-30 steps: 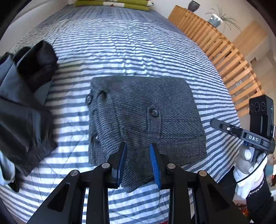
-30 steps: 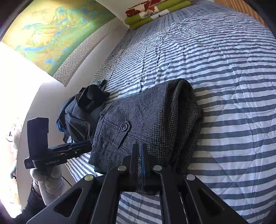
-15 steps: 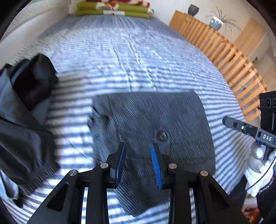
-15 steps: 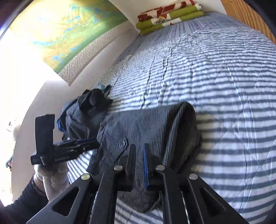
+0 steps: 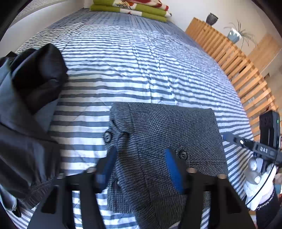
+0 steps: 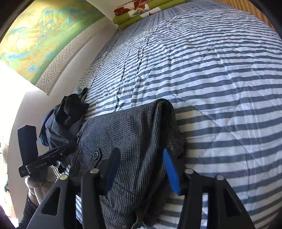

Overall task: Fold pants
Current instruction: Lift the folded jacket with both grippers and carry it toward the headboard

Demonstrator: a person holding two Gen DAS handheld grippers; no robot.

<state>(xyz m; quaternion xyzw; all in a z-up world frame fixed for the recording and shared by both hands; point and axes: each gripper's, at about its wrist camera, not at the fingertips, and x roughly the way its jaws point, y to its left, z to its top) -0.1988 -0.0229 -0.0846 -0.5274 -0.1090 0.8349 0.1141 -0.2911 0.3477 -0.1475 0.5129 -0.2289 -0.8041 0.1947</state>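
Observation:
Grey houndstooth pants (image 5: pixel 167 133) lie folded into a compact rectangle on the striped bedspread (image 5: pixel 141 61), buttons facing up. My left gripper (image 5: pixel 141 165) hovers over their near edge, open wide, blue pads (image 5: pixel 173 169) apart with nothing held. In the right wrist view the same pants (image 6: pixel 134 137) show their thick folded edge on the right. My right gripper (image 6: pixel 141 169) is open wide above their near end, holding nothing. A white-gloved hand holds each gripper: the right gripper (image 5: pixel 264 149) shows at the bed's right side, the left gripper (image 6: pixel 44 160) at the left.
A heap of dark clothes (image 5: pixel 26 105) (image 6: pixel 67 114) lies left of the pants. Folded green and red blankets (image 5: pixel 130 8) sit at the bed's far end. A wooden slatted rail (image 5: pixel 238 70) with pots runs along the right side.
The right gripper, shut on the pants' near edge a second ago, has let go and opened wide. The left gripper has also spread much wider. The pants lie flat.

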